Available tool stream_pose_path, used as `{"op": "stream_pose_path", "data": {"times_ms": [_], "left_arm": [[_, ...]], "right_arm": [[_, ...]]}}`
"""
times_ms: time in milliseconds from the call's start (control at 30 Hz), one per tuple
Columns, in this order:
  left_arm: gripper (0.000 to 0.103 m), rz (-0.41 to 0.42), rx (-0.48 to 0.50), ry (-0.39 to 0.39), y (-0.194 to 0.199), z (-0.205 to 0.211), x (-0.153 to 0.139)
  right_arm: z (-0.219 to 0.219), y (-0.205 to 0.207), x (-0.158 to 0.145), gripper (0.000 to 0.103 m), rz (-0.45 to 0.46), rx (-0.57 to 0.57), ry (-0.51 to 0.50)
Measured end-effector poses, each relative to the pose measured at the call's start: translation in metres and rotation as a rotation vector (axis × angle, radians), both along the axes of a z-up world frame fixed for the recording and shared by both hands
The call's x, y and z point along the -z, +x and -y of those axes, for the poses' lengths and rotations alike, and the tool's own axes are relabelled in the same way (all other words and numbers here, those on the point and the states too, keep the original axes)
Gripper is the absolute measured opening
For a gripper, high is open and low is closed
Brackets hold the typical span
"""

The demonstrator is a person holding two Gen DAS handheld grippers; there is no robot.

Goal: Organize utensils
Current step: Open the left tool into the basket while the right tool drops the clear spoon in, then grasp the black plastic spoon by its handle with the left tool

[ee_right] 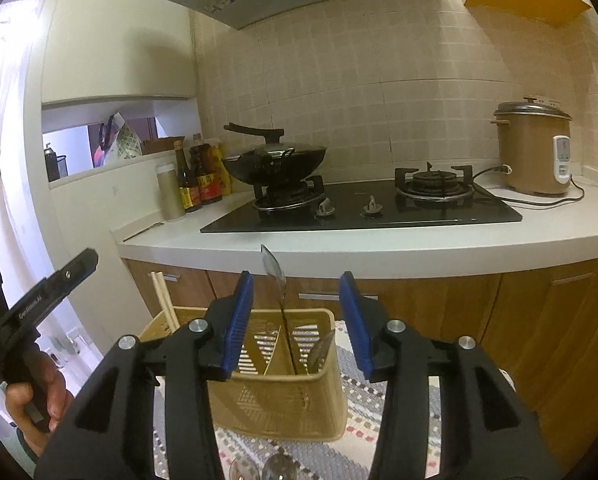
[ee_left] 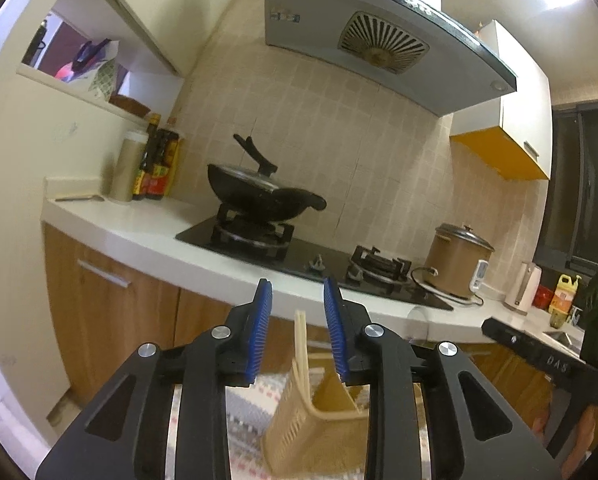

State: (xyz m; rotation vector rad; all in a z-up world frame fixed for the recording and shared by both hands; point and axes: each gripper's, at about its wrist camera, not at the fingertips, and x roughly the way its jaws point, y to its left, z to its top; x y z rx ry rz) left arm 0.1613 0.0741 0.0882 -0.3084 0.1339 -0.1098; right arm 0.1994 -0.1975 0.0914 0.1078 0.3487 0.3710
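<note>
A tan plastic utensil basket (ee_right: pixel 283 396) with a divider stands on a woven mat, also in the left wrist view (ee_left: pixel 315 432). Wooden chopsticks (ee_right: pixel 164 300) lean in its left compartment and show in the left wrist view (ee_left: pixel 301 356). A metal utensil (ee_right: pixel 277 280) stands upright in its right compartment, with another metal piece (ee_right: pixel 321 350) beside it. My left gripper (ee_left: pixel 298 308) is open and empty above the chopsticks. My right gripper (ee_right: pixel 297 302) is open and empty above the basket, around the metal utensil's top without touching it.
A white counter (ee_right: pixel 379 244) carries a black hob (ee_right: pixel 359 212), a wok (ee_right: pixel 275 162), sauce bottles (ee_right: pixel 197 184) and a rice cooker (ee_right: pixel 533 148). Wooden cabinets (ee_right: pixel 499 320) stand below. Glassware (ee_right: pixel 259 470) lies at the mat's near edge. The left hand-held gripper (ee_right: pixel 39 308) shows at left.
</note>
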Motion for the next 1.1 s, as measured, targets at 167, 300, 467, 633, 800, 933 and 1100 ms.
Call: {"op": "stream_pose_path", "data": {"times_ms": [167,300,467,633,800,933,1100], "left_arm": [[0.030,-0.193,0.088,0.002,-0.013,0.005,0.012],[0.030,-0.417,0.185,0.001,-0.011,0.017,0.040],[0.030,-0.742,0.346,-0.013,0.004,0.042,0.094],[0.030,-0.895,0.428,0.044,0.001,0.077,0.136],[0.031,-0.937,0.436,0.080,-0.006,0.100,0.150],[0.032,-0.958,0.402,0.121,-0.007,0.112,0.151],[0.041,-0.991,0.391,0.238,0.000,0.138,0.145]], "right_arm": [[0.012,-0.018,-0.006,0.041,-0.074,0.005,0.004],[0.012,-0.023,-0.002,0.041,-0.203,-0.026,-0.035],[0.007,-0.010,0.023,0.041,-0.429,-0.085,-0.068],[0.001,0.000,0.063,0.041,-0.590,-0.116,-0.136],[0.002,0.005,0.098,0.041,-0.712,-0.139,-0.133],[-0.003,0.010,0.113,0.041,-0.764,-0.145,-0.168],[-0.022,0.022,0.131,0.041,-0.843,-0.197,-0.248]]}}
